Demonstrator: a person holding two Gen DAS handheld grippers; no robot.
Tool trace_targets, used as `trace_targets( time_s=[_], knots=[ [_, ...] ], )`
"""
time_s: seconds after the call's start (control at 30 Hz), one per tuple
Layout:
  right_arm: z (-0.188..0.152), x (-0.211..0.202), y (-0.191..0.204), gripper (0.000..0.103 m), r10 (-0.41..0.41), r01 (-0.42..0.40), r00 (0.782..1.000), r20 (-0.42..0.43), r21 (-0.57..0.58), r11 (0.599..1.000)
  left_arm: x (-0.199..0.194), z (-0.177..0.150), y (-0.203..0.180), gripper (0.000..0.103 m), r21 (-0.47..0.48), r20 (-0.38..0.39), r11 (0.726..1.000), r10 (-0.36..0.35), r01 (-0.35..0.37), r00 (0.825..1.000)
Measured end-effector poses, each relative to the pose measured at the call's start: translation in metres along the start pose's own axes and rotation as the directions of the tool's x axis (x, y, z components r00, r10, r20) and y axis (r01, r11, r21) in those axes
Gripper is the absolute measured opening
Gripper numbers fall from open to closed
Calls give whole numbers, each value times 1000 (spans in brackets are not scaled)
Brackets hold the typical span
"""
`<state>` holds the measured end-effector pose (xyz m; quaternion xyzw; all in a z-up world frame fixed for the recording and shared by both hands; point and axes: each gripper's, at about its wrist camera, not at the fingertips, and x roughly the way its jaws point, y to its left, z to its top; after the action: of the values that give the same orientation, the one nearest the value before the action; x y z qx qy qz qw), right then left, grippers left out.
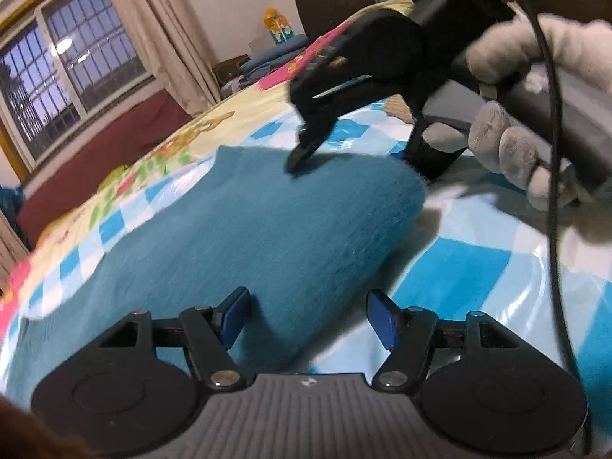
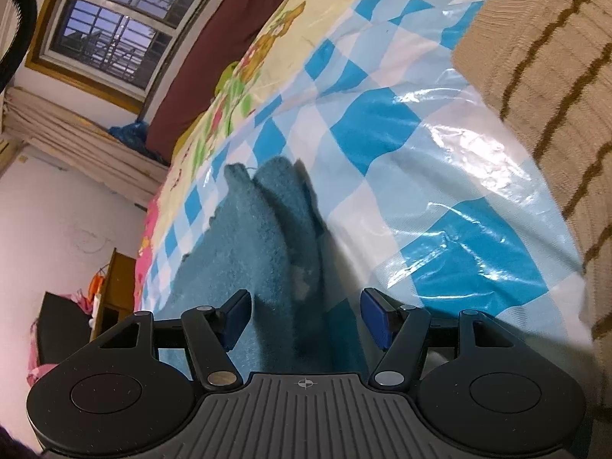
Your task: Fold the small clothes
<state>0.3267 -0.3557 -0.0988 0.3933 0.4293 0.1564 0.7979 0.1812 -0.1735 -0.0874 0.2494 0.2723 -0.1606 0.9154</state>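
Your left gripper (image 1: 306, 321) & right gripper (image 2: 304, 317) gape, grasping nothing. Teal garment (image 1: 237, 237) lies under both on the checked sheet (image 1: 459, 267), right fingertips (image 1: 302, 157) at its far edge.

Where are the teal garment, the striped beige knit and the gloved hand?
teal garment (image 1: 267, 229), left wrist view, middle of its fuzzy top face.
striped beige knit (image 2: 543, 76), right wrist view, ribbed surface between brown stripes.
gloved hand (image 1: 508, 145), left wrist view, curled fingers.

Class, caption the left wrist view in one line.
Two open hand-held grippers over a teal garment on a checked bedsheet.

Garment (image 1: 237, 237) lies on bedcover (image 1: 459, 267); sweater (image 2: 543, 88) apparently well right.
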Motion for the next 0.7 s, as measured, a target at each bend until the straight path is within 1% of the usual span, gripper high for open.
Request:
trace_targets(
  time_s=[0.07,0.17,0.27,0.3,0.37,0.43,0.57,0.63,0.7],
  knots=[
    [1,0,-1,64,5,-5,1000,-9,4,1000,8,6,-3,72,-16,9,1000,15,-15,1000],
    [2,0,-3,64,19,-19,1000,-22,15,1000,21,14,-4,76,-32,15,999,42,-42,999],
    [5,2,-4,64,31,-31,999,-33,19,999,28,21,-2,76,-58,6,998,39,-39,999],
    [6,4,-3,64,35,-34,999,-38,16,999,30,22,3,73,-73,1,997,30,-30,1000],
    [8,8,-1,69,49,-48,997,-55,13,999,26,24,12,63,-106,-1,994,0,0,1000],
    [9,16,1,70,67,-66,995,-77,15,998,20,27,22,57,-152,-6,988,-37,35,999],
    [11,37,4,71,135,-127,982,-133,66,990,18,33,45,49,-273,-10,957,-105,98,994],
    [12,44,6,72,131,-121,982,-135,79,989,18,33,49,47,-296,-8,948,-122,115,992],
    [16,49,7,72,140,-129,981,-137,88,988,16,32,48,46,-286,-2,951,-126,121,992]
  ],
)
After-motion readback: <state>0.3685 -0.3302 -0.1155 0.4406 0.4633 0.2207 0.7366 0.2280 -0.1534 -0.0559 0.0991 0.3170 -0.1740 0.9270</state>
